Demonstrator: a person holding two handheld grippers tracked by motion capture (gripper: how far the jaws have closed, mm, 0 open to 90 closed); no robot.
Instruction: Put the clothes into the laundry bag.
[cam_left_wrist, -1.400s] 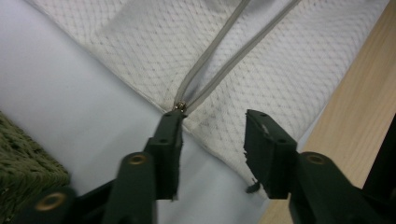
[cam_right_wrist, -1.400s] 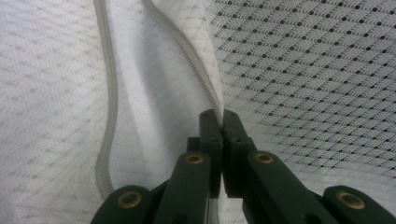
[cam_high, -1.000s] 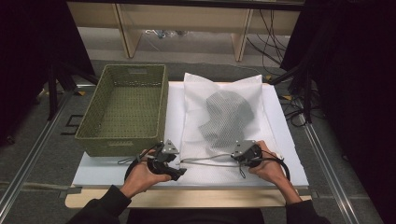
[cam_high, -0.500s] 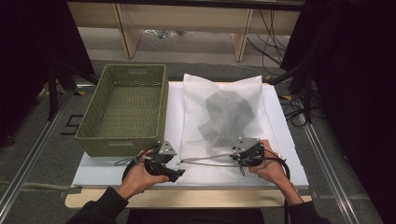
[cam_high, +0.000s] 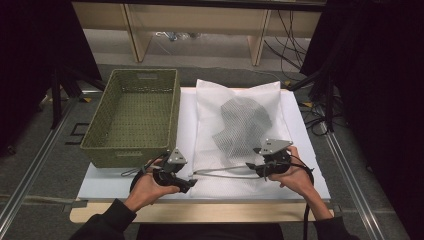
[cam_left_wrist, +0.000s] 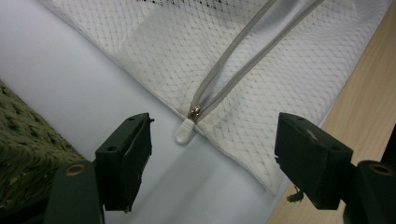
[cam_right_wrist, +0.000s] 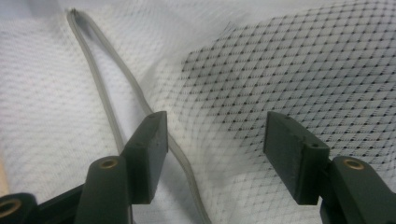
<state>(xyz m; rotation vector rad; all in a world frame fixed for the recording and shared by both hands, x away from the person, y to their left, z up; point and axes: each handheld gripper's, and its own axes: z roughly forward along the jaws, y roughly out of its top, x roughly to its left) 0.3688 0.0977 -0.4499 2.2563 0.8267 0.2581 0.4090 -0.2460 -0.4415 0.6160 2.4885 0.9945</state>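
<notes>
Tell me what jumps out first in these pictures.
A white mesh laundry bag lies on the white board, with a dark garment showing through it. Its zipper gapes along the near edge, between the open left gripper and the open right gripper. An empty green basket stands to the bag's left.

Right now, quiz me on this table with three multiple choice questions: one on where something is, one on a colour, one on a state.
1. Where is the basket relative to the mesh bag?
A. left of it
B. on top of it
C. right of it

2. What colour is the basket?
A. red
B. olive green
C. white

3. How do the left tongs stand?
A. shut on the zipper pull
B. shut on the basket rim
C. open

Answers: 1 A, in the high view it stands beside the bag's left edge. 2 B, its weave is olive green. 3 C, the jaws stand wide apart, the zipper pull untouched between them.
</notes>
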